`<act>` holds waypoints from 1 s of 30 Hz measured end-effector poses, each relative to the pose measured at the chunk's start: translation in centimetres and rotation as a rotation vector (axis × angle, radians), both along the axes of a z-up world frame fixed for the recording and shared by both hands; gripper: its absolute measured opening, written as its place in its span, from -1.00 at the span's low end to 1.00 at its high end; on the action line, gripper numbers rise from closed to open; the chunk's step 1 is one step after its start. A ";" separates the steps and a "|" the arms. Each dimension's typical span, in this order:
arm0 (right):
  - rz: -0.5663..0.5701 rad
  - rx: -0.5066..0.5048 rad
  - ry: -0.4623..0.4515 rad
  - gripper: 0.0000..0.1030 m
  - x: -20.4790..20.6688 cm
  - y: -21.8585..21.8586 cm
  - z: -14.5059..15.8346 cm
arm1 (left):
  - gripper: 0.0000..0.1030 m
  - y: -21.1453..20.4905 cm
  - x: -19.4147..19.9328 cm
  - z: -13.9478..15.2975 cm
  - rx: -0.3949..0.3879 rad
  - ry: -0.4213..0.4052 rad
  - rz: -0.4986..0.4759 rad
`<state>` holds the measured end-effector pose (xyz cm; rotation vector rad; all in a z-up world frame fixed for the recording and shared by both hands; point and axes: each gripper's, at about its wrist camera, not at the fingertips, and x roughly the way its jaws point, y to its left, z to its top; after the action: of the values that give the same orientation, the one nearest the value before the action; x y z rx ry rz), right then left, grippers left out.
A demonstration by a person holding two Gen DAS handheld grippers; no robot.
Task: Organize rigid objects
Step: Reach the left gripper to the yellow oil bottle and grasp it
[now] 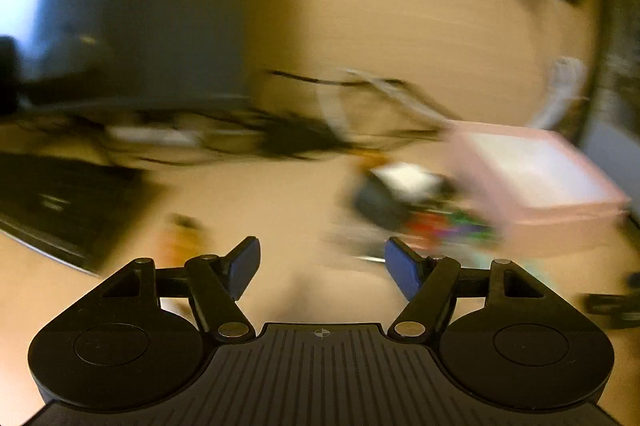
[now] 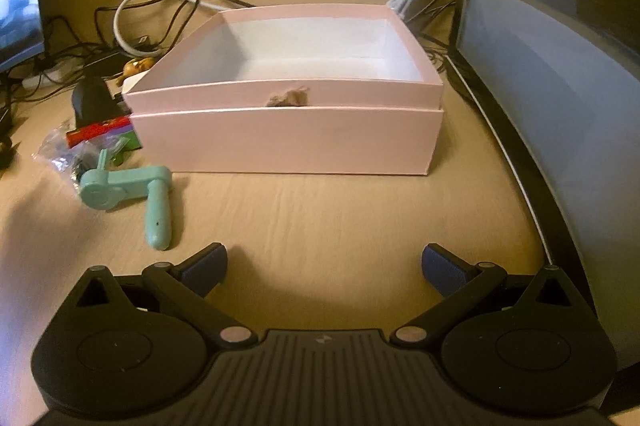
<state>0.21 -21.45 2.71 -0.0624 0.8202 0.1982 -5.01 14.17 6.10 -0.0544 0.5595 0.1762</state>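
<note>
PROGRESS: early; pink box interior appears empty | ITEMS: teal crank handle, clear bag of parts and black mouse all outside box, just left of it on desk | LEFT: left gripper spread, nothing between jaws, view blurred | RIGHT: right gripper spread, empty, in front of box | REMAINING: all loose items, judged.

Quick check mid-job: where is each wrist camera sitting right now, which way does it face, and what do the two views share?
Left wrist: on the left gripper, open and empty, facing a blurred desk with the pink box at right.
Right wrist: on the right gripper, open, angled down at the pink box and teal crank handle.
Shared: the box, cables and desk.
</note>
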 end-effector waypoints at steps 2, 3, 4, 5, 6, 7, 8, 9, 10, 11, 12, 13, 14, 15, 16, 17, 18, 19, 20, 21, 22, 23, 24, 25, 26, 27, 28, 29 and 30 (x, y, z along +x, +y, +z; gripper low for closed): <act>-0.014 0.008 -0.003 0.89 -0.7 0.5 0.2 | 0.45 3.6 1.3 0.2 -0.021 0.045 0.071; -0.022 0.017 -0.019 0.88 -1.4 0.8 0.4 | 0.44 5.2 2.1 0.3 -0.048 0.070 0.095; -0.038 0.026 -0.050 0.88 -2.2 1.0 0.7 | 0.42 6.7 2.9 0.2 -0.077 0.095 0.107; -0.060 0.032 -0.094 0.88 -3.2 1.3 1.1 | 0.42 7.7 3.6 0.0 -0.100 0.115 0.111; -0.086 0.033 -0.146 0.88 -4.2 1.6 1.5 | 0.42 8.5 4.4 -0.3 -0.116 0.132 0.113; -0.108 0.030 -0.189 0.88 -5.1 1.9 1.9 | 0.42 9.1 4.9 -0.6 -0.121 0.147 0.117; -0.125 0.022 -0.216 0.88 -5.8 2.3 2.3 | 0.42 9.4 5.5 -0.9 -0.118 0.170 0.119; -0.126 0.019 -0.217 0.88 -6.1 2.4 2.8 | 0.41 9.6 5.8 -1.3 -0.112 0.193 0.113; -0.120 0.024 -0.208 0.88 -6.3 2.6 3.2 | 0.36 9.8 6.3 -1.6 -0.111 0.213 0.105; -0.110 0.036 -0.197 0.88 -6.5 2.7 3.6 | 0.29 9.9 6.5 -2.0 -0.115 0.228 0.094; -0.101 0.048 -0.188 0.88 -6.7 2.7 4.1 | 0.09 10.0 6.7 -2.3 -0.125 0.238 0.080; -0.090 0.052 -0.183 0.88 -7.0 2.9 4.4 | -0.07 10.0 6.6 -2.5 -0.130 0.242 0.071; -0.075 0.050 -0.183 0.88 -7.4 3.1 4.7 | -0.19 10.0 6.6 -2.7 -0.126 0.245 0.065; -0.056 0.042 -0.185 0.88 -7.8 3.3 5.0 | -0.36 10.1 6.8 -2.9 -0.122 0.248 0.054; -0.039 0.035 -0.183 0.88 -8.0 3.5 5.0 | -0.38 10.1 6.8 -3.0 -0.121 0.250 0.036; -0.019 0.033 -0.175 0.88 -8.4 3.9 5.0 | -0.38 10.0 6.8 -3.0 -0.121 0.250 0.022; 0.005 0.036 -0.160 0.88 -8.7 4.3 5.0 | -0.38 10.1 6.7 -3.0 -0.132 0.255 0.011; 0.028 0.040 -0.147 0.88 -9.0 4.8 4.9 | -0.38 10.3 6.5 -2.9 -0.155 0.260 0.006; 0.064 0.039 -0.136 0.88 -9.3 5.6 4.9 | -0.38 10.6 6.1 -2.8 -0.187 0.261 0.008; 0.092 0.033 -0.134 0.88 -9.7 6.3 4.8 | -0.38 11.0 5.4 -2.4 -0.220 0.244 0.012; 0.126 0.023 -0.135 0.88 -10.0 7.1 4.7 | -0.38 11.6 4.4 -2.0 -0.248 0.213 0.019; 0.167 0.011 -0.136 0.88 -10.2 8.1 4.6 | -0.38 12.2 3.2 -1.4 -0.268 0.182 0.029; 0.208 -0.001 -0.135 0.88 -10.3 9.2 4.5 | -0.38 12.9 1.9 -0.7 -0.286 0.153 0.044; 0.246 -0.011 -0.134 0.88 -10.3 10.3 4.4 | -0.38 13.8 0.5 -0.1 -0.302 0.127 0.062; 0.283 -0.019 -0.138 0.88 -10.3 11.5 4.3 | -0.38 14.7 -1.1 0.6 -0.314 0.104 0.087; 0.327 -0.021 -0.149 0.88 -10.4 12.8 4.4 | -0.38 15.6 -2.6 1.3 -0.321 0.088 0.116; 0.363 -0.018 -0.162 0.88 -10.6 14.1 4.4 | -0.39 16.5 -4.2 1.9 -0.321 0.073 0.145; 0.408 -0.010 -0.172 0.88 -10.6 15.6 4.5 | -0.39 17.2 -5.7 2.4 -0.320 0.061 0.168; 0.444 0.001 -0.175 0.88 -10.5 16.9 4.5 | -0.38 18.0 -7.3 2.9 -0.318 0.051 0.193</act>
<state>-10.33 -4.53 7.21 -0.2586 0.6226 0.6032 -12.35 32.21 9.01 -0.4149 0.6296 0.2760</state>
